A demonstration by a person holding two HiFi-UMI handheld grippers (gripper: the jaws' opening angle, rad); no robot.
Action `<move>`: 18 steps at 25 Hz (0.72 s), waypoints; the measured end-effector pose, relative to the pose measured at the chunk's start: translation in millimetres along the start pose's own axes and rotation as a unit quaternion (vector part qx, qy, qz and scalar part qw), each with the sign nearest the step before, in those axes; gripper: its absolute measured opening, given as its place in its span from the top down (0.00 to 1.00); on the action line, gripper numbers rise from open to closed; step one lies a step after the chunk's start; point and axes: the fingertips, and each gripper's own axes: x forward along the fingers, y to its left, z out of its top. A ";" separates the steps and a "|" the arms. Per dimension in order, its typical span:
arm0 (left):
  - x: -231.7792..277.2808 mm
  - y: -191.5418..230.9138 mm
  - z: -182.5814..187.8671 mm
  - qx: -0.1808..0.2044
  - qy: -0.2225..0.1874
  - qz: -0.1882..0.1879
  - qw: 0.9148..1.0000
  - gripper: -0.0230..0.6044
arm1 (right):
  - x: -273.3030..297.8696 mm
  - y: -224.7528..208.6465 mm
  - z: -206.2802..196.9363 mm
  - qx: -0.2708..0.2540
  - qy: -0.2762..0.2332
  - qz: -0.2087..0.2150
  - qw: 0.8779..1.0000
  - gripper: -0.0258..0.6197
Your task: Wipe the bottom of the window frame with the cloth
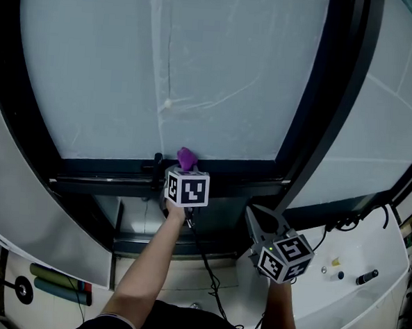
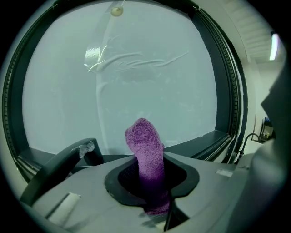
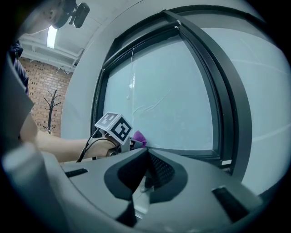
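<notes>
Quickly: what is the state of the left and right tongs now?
Left tongs: closed on the purple cloth.
Right tongs: closed, holding nothing.

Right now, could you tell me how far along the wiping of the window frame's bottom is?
Done: the left gripper is shut on the purple cloth. In hand: the cloth sits at the bottom rail, about midway along. Left: no wiped trace shows, so possibly the whole rail. The right gripper hangs back, shut, empty.
</notes>
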 end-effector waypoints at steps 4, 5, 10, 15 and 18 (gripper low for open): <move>4.0 -18.1 1.2 0.006 0.005 -0.014 1.000 0.80 | -2.7 -5.2 -0.9 -0.001 0.003 -0.006 1.000 0.96; 5.0 -23.5 1.8 0.008 0.006 -0.018 1.000 0.80 | -4.5 -7.5 -1.0 -0.001 0.002 -0.009 1.000 0.96; 12.5 -51.9 7.9 0.019 0.009 -0.040 0.999 0.80 | -13.8 -20.2 -10.1 0.010 0.003 -0.023 1.000 0.96; 20.3 -85.9 11.8 0.038 0.015 -0.060 0.997 0.81 | -26.9 -35.2 -19.0 0.015 0.010 -0.043 0.999 0.96; 26.0 -108.1 14.4 0.048 0.021 -0.074 0.996 0.81 | -34.8 -45.7 -19.4 0.019 0.007 -0.054 0.998 0.96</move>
